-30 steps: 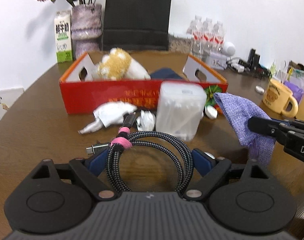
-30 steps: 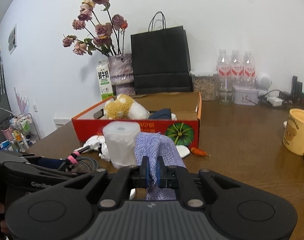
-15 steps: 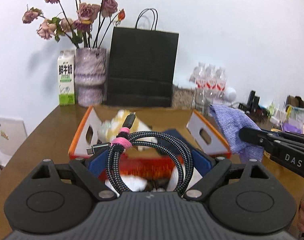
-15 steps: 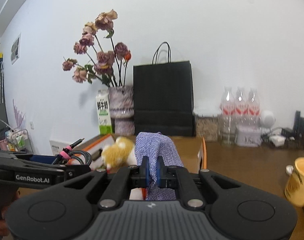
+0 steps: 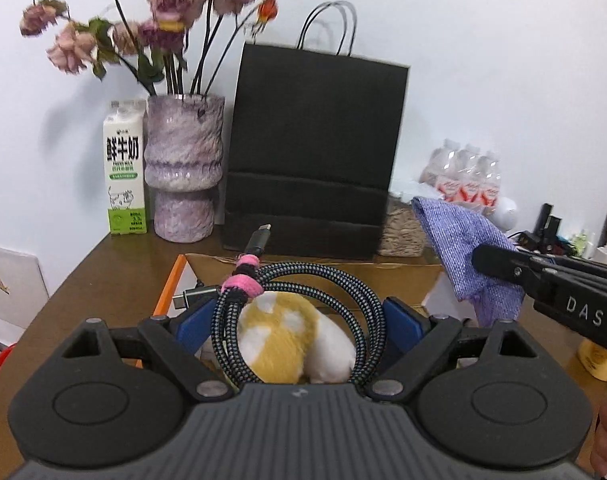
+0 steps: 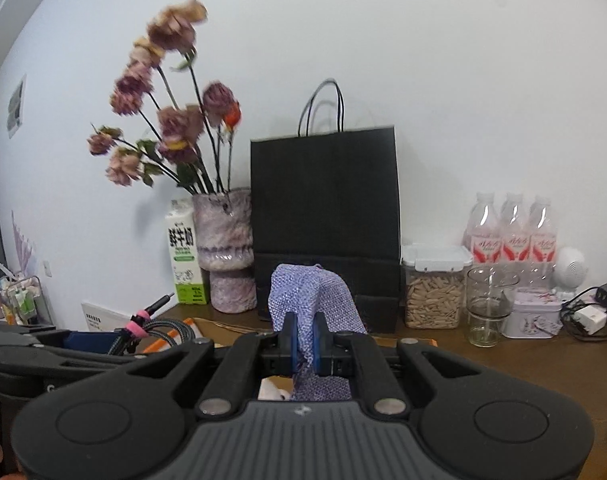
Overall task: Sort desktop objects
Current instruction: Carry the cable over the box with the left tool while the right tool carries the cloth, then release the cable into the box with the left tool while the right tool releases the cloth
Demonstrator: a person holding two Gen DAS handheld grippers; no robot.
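Both grippers loaded, carried side by side over the near part of the open cardboard box (image 5: 315, 270). Left gripper (image 5: 299, 320): jaws wide, blue pads pressing the outside of a coiled braided USB cable (image 5: 295, 280), pink tie (image 5: 243, 285) at upper left of the coil, one plug sticking up, the other out to the left. Coil plane lies roughly flat across the jaws, so its wide axis runs pad to pad. Right gripper (image 6: 303, 344): jaws fully together, pinching a fold of a purple woven cloth (image 6: 309, 292); the cloth bunches up above the pads and hangs below them. In the left wrist view the right gripper sits just to the right, cloth draped off its tip. Directly under the coil: a yellow and white plush toy (image 5: 287, 340) already in the box, orange box edge (image 5: 165, 292) to its left. So the drop zone is straight below and slightly ahead of both tools; the left looks better centred on the box, the right nearer its right flap. My read: release needs little more than lowering and opening; cable may land on the plush and slide. Further back on the brown table (image 6: 543, 364): black paper bag (image 5: 315, 152), purple vase (image 5: 183, 168) with dried roses, milk carton (image 5: 125, 168), seed jar (image 6: 433, 286), glass, water bottles (image 6: 511, 226).
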